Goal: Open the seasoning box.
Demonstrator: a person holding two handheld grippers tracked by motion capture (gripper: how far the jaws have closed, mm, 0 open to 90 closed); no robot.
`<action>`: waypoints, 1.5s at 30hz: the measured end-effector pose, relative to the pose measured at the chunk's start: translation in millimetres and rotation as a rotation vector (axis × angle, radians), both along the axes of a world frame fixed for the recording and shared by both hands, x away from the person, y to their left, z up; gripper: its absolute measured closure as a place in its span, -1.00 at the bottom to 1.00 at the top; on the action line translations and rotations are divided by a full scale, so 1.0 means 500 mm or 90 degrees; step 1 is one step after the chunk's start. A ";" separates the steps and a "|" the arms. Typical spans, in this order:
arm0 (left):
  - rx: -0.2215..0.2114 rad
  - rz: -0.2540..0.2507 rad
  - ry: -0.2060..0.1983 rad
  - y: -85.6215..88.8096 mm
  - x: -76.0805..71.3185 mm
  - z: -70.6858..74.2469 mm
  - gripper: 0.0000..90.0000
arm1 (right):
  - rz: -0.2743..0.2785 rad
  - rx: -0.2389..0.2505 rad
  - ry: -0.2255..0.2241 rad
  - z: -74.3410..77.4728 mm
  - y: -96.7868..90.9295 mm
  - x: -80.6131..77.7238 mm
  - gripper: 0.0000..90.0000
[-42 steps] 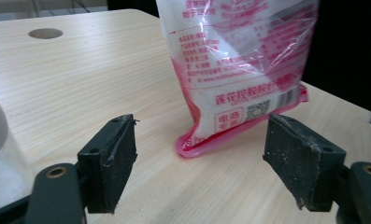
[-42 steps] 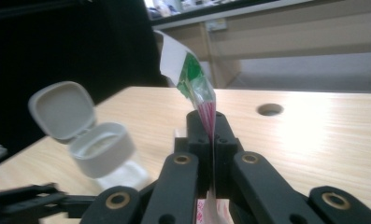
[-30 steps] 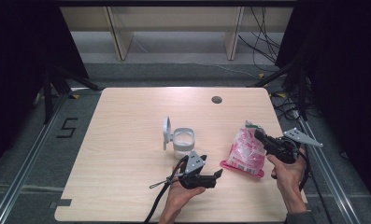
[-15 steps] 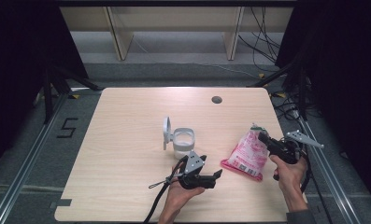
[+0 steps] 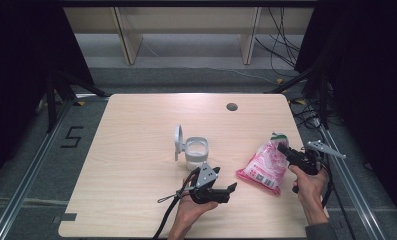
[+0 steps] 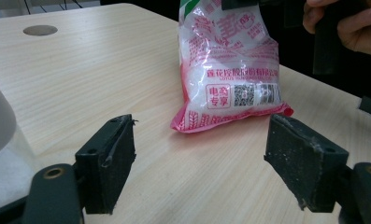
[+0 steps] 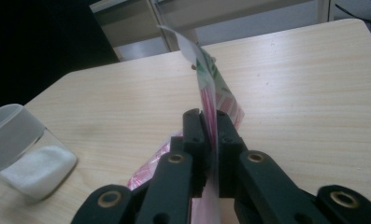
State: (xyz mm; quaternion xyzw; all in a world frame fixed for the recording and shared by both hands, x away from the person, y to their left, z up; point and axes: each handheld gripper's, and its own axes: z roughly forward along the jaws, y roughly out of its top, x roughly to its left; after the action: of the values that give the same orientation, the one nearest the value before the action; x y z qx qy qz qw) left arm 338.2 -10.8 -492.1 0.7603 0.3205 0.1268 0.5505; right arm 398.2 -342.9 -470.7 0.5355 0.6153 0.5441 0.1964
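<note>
At the left of the high view the light wooden table (image 5: 136, 150) carries a clear jar (image 5: 195, 152) near its middle. A round lid (image 5: 178, 142) stands on edge at the jar's left, though whether it is hinged to the jar is too small to tell. In the left gripper view the jar is cut off at the left edge as a pale curve, and in the right gripper view its base runs out of the frame, with something white showing through the glass.

Just in front of the jar the left gripper (image 5: 228, 190) rests low over the table in the person's left hand (image 5: 191, 210), its jaws well apart with nothing between them. Its own view shows both black pads (image 6: 109, 163) spread wide, with bare wood between them.

Further right, a pink and white printed bag (image 5: 264, 166) lies with its bottom end on the table and its top lifted toward the right. The right gripper (image 5: 282, 147) is clamped on the bag's upper part. Its jaws have just been easing apart a little, yet in its own view the film (image 7: 210, 112) is pinched between them. The bag's top edge is blurred there, and the lower part is hidden behind the jaws. The right hand (image 5: 308, 187) grips the handle, and its forearm is cut off at the bottom edge.
</note>
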 end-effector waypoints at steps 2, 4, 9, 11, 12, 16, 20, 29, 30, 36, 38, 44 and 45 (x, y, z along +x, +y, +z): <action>0.011 0.001 -0.002 0.002 -0.003 0.001 -0.47 | 0.001 -0.011 0.005 -0.001 0.000 0.000 0.89; 0.011 0.001 -0.002 0.003 -0.003 0.001 -0.47 | -0.009 -0.025 0.004 -0.002 -0.001 0.001 0.85; 0.010 0.003 -0.002 0.009 -0.004 0.001 -0.47 | -0.012 -0.044 0.021 -0.002 -0.004 0.000 0.73; 0.009 0.003 -0.002 0.010 -0.004 0.000 -0.47 | -0.028 -0.044 0.033 -0.002 -0.001 0.000 0.68; 0.009 0.002 -0.004 0.011 -0.005 0.001 -0.47 | -0.028 -0.041 0.029 -0.003 -0.002 0.001 0.67; 0.006 0.004 -0.004 0.014 -0.005 0.001 -0.47 | -0.039 -0.025 0.055 -0.001 0.003 -0.004 0.57; 0.010 0.007 -0.006 0.018 -0.008 0.005 -0.47 | -0.030 -0.047 0.040 -0.004 -0.006 -0.002 0.47; 0.012 0.014 -0.018 0.026 -0.009 0.008 -0.52 | -0.041 -0.043 0.024 -0.002 -0.005 -0.004 0.22; 0.014 0.016 -0.015 0.028 -0.011 0.010 -0.52 | -0.048 -0.033 0.033 0.000 -0.001 -0.007 0.20; 0.006 0.011 -0.022 0.036 -0.010 0.018 -0.53 | -0.075 -0.080 0.033 0.007 -0.006 -0.014 0.08; 0.004 0.009 -0.024 0.039 -0.010 0.020 -0.54 | -0.081 -0.059 0.026 0.007 -0.007 -0.016 0.03; 0.011 0.015 -0.024 0.049 -0.011 0.023 -0.53 | -0.096 -0.054 0.022 0.015 -0.017 -0.033 0.01; 0.010 0.016 -0.023 0.050 -0.011 0.024 -0.53 | -0.097 -0.047 0.014 0.014 -0.019 -0.036 0.01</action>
State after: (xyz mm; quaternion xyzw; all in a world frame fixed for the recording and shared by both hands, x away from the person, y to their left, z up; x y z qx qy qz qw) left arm 332.6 14.3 -480.2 0.7582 0.3189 0.1499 0.5487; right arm 380.3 -352.5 -463.7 0.5792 0.5946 0.4985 0.2499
